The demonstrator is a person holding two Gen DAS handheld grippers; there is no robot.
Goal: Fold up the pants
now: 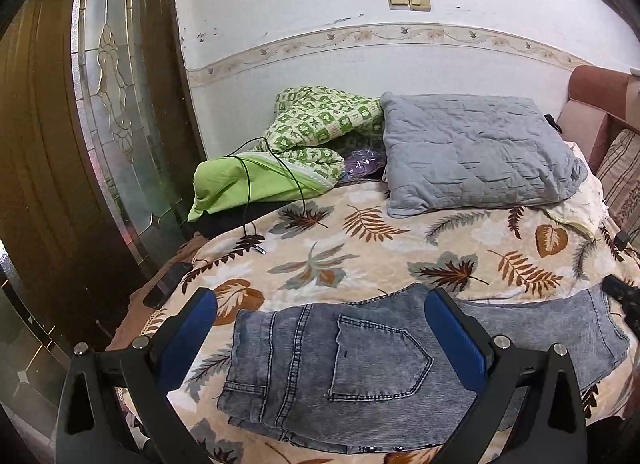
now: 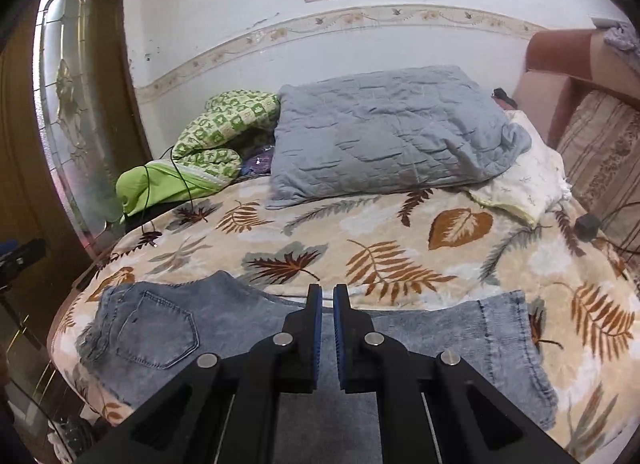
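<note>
Left wrist view shows the left claw (image 1: 320,340) with its blue pads spread wide and nothing between them, hovering over the waist end of the jeans (image 1: 344,368), back pocket up. Right wrist view shows the right claw (image 2: 327,328) with its pads almost together and no cloth pinched between them, poised above the middle of the legs. The jeans lie flat along the near edge of the bed (image 2: 400,232), long axis running side to side, waist to the left, hems to the right. By my reading, the right claw is nearer the hem and the left nearer the waistband for a fold end to end.
</note>
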